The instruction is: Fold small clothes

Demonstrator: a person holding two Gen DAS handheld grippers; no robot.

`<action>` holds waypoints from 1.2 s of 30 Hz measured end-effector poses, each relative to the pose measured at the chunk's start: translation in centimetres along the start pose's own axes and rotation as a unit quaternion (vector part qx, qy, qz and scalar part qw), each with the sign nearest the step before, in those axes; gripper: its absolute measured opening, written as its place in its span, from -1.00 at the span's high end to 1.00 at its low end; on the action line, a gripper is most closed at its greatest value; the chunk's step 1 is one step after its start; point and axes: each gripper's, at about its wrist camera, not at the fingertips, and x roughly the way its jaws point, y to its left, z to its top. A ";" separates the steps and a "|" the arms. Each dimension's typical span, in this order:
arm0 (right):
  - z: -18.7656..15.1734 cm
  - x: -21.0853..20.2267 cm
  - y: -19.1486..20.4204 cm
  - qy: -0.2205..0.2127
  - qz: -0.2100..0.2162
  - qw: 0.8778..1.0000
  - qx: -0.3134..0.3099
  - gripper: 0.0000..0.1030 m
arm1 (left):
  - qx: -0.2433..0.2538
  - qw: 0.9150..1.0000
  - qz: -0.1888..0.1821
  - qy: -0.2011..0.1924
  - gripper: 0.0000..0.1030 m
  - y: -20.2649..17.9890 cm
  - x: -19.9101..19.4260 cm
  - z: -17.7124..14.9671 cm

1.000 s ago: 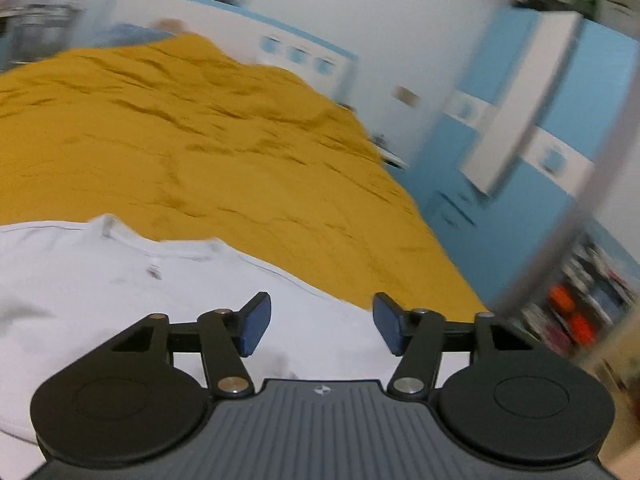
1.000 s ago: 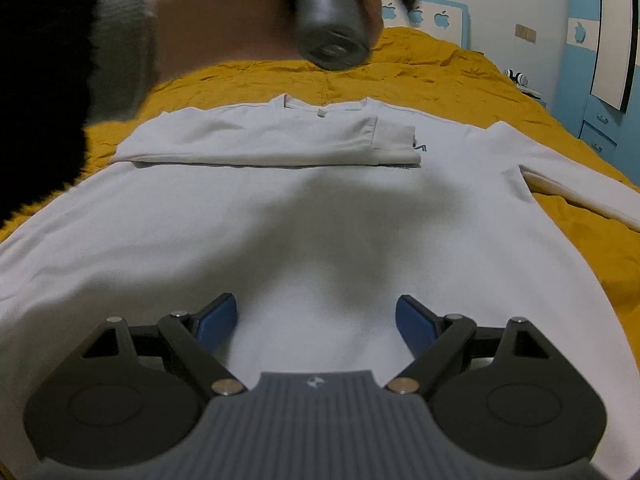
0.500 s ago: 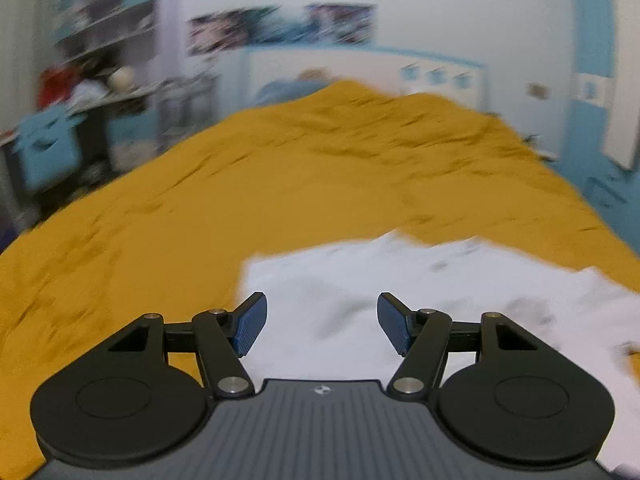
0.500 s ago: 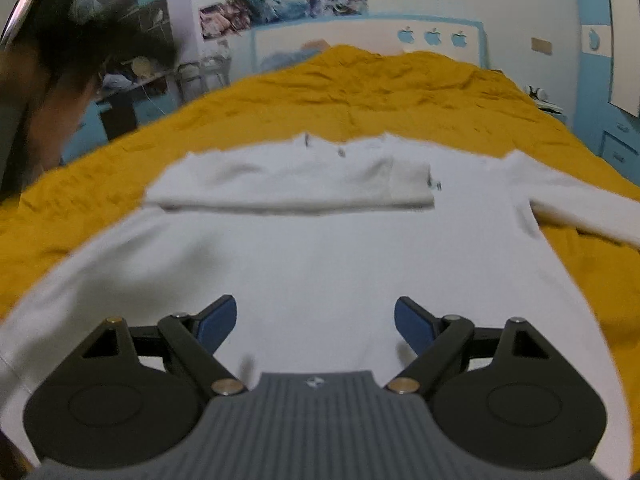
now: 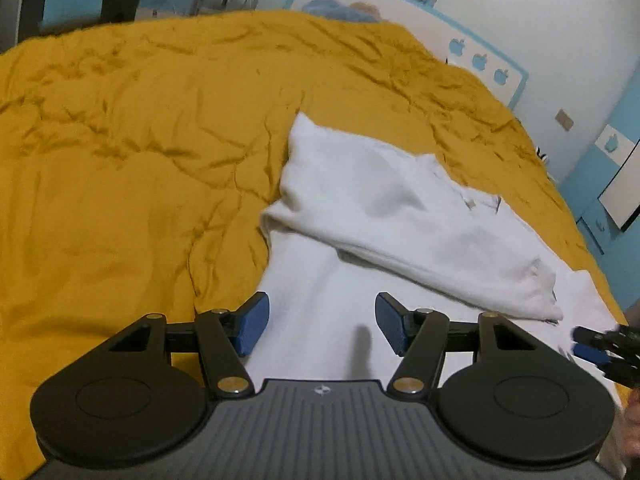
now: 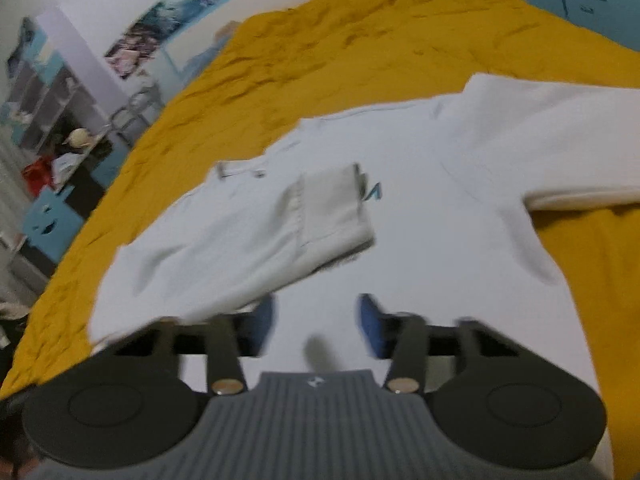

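A white long-sleeved shirt (image 5: 320, 280) lies flat on the yellow bedspread (image 5: 120, 160). Its left sleeve (image 5: 400, 220) is folded across the chest; in the right wrist view the sleeve (image 6: 260, 224) ends at a cuff (image 6: 332, 208) near a small blue logo. The other sleeve (image 6: 560, 140) stretches out to the right. My left gripper (image 5: 320, 326) is open and empty over the shirt's left side edge. My right gripper (image 6: 316, 322) is open and empty over the shirt's body, and its blue tips show at the right edge of the left wrist view (image 5: 592, 344).
The bedspread (image 6: 360, 40) surrounds the shirt. A white and blue headboard (image 5: 460, 40) stands at the far end. Shelves and a cluttered desk (image 6: 52, 140) stand left of the bed, blue cabinets (image 5: 616, 184) to the right.
Both grippers have swung over the shirt: the left from above the collar to its left side edge, the right forward toward the folded sleeve. Both stay open. The shirt has not moved.
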 end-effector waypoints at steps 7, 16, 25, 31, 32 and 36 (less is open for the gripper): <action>1.3 6.2 -5.4 -0.005 0.055 0.965 0.256 0.63 | -0.056 0.998 0.004 0.018 -0.40 2.8 1.8 -0.5; 1.6 7.1 -5.6 -0.033 0.029 0.949 0.313 0.96 | -0.041 0.999 0.004 0.015 -0.43 2.7 2.3 -0.9; 2.2 -0.2 -5.3 -0.150 -0.013 0.953 0.263 0.97 | -0.030 0.999 0.010 0.014 -0.43 2.7 2.2 -1.2; 1.9 -1.9 -6.3 -0.142 -0.029 0.957 0.251 0.97 | -0.030 0.999 0.013 0.015 -0.43 2.7 2.1 -1.1; 1.9 -2.0 -6.2 -0.141 -0.036 0.960 0.239 0.97 | -0.030 0.999 0.013 0.015 -0.43 2.7 2.1 -1.1; 1.4 -1.7 -6.7 -0.117 -0.055 0.965 0.226 0.95 | -0.030 0.999 0.013 0.016 -0.43 2.7 2.1 -1.1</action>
